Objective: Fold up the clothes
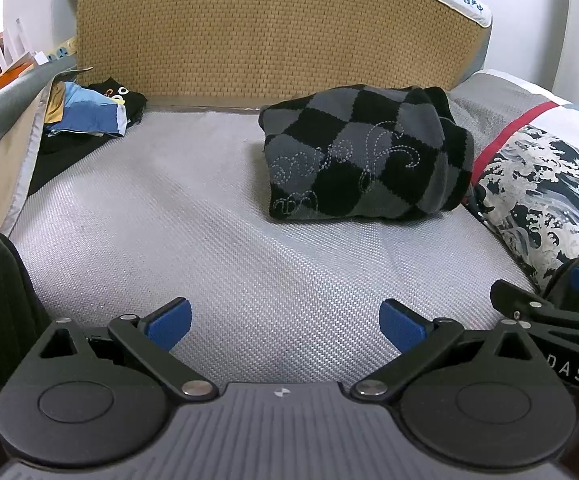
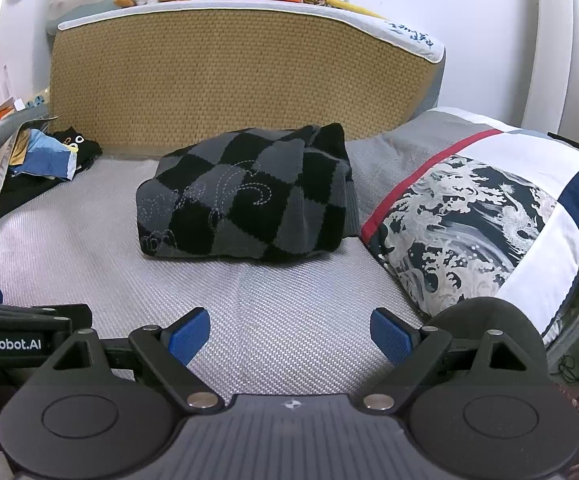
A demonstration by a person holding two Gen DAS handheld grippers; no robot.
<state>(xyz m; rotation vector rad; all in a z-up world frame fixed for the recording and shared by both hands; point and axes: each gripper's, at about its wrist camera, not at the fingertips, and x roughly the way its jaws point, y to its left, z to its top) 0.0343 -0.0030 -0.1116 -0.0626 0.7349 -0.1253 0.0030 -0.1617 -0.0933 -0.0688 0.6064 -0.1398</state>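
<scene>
two claws hang low at the near edge of the grey mat [image 1: 193,216], and both are wide open with nothing in them: the left claw [image 1: 285,326] and the right claw [image 2: 289,336]. the checked sweater [image 2: 249,196] sits folded in a lump at the far right, touching the wave pillow [image 2: 481,232]. more clothes [image 1: 89,114] lie in the far left corner. a grab at just the top layer could pull the neat lump open.
</scene>
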